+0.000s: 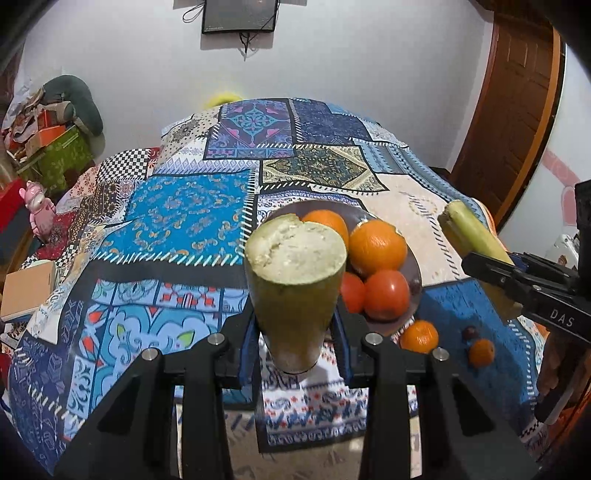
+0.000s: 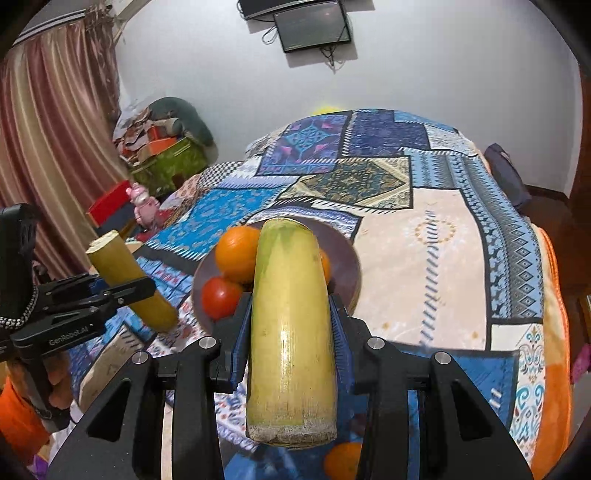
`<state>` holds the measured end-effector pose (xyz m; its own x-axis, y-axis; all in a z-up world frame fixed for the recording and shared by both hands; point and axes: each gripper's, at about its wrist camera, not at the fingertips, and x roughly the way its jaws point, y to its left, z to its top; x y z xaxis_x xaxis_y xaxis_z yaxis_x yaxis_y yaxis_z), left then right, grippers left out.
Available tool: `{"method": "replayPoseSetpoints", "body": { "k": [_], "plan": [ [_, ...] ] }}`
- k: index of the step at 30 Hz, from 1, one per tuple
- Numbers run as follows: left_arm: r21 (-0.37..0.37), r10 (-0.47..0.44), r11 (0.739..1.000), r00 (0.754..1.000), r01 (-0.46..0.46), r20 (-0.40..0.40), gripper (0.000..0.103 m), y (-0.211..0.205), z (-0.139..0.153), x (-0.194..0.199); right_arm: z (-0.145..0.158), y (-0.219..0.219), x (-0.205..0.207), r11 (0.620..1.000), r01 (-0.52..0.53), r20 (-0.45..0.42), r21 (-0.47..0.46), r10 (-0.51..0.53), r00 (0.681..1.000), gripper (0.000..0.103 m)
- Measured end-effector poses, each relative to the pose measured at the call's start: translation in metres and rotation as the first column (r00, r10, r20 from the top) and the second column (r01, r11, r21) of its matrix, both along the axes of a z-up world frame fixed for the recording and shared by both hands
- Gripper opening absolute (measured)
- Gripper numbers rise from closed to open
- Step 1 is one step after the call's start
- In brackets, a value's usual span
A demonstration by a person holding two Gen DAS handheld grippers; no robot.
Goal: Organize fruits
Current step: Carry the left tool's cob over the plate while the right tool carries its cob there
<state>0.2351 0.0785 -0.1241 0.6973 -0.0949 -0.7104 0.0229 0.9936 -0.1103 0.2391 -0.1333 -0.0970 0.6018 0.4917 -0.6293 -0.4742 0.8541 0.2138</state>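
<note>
My left gripper [image 1: 295, 332] has its jaws clamped on a thick yellow-green stalk piece [image 1: 295, 280], held off the bed with its pale, rough cut end tipped up and away from me. My right gripper [image 2: 291, 325] has its jaws clamped on a second, longer stalk piece [image 2: 291, 332], yellow with a greenish far end, its near cut end hanging out towards me past the jaws. Each blue pad presses flat against the side of its stalk.

Just beyond both stalks, on the patchwork bedspread [image 1: 177, 206], sits a dark brown plate [image 1: 415, 266]. On it lie two oranges [image 1: 376, 247] at the far side and two red tomatoes [image 1: 386, 293] at the near side, all touching one another. A small dark fruit [image 1: 415, 286] shows at the plate's right edge beside the tomatoes; I cannot tell what kind it is.

On the bedspread near the plate, to its right, lies a small orange [image 1: 419, 336] just off the rim. Further right lie another small orange [image 1: 481, 352] and a small dark fruit [image 1: 470, 332], close together.

From the left wrist view my right gripper comes in at the right edge, its stalk slanting up and left above the bedspread. From the right wrist view my left gripper sits at the left edge, a hand [image 2: 55, 384] below it.

A dark screen [image 1: 239, 16] hangs on the far wall.
</note>
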Motion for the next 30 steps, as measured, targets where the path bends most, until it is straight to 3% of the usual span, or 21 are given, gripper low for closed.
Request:
{"method": "replayPoseSetpoints", "body": {
  "k": [16,27,30],
  "plan": [
    [-0.023,0.010,1.000,0.999,-0.011,-0.048,0.035,0.005,-0.010,0.058,-0.010,-0.002,0.053,0.997,0.057,-0.018,-0.050,-0.058,0.998,0.036],
    [-0.040,-0.001,0.999,0.997,-0.002,-0.081,0.035,0.007,-0.020,0.089,-0.011,0.009,0.091,0.998,-0.002,-0.034,-0.068,0.000,0.999,0.036],
    [-0.010,0.001,1.000,0.998,-0.002,-0.070,0.035,0.005,-0.020,0.094,-0.009,0.014,0.103,0.996,-0.036,-0.034,-0.080,0.033,0.999,0.036]
  ]
}}
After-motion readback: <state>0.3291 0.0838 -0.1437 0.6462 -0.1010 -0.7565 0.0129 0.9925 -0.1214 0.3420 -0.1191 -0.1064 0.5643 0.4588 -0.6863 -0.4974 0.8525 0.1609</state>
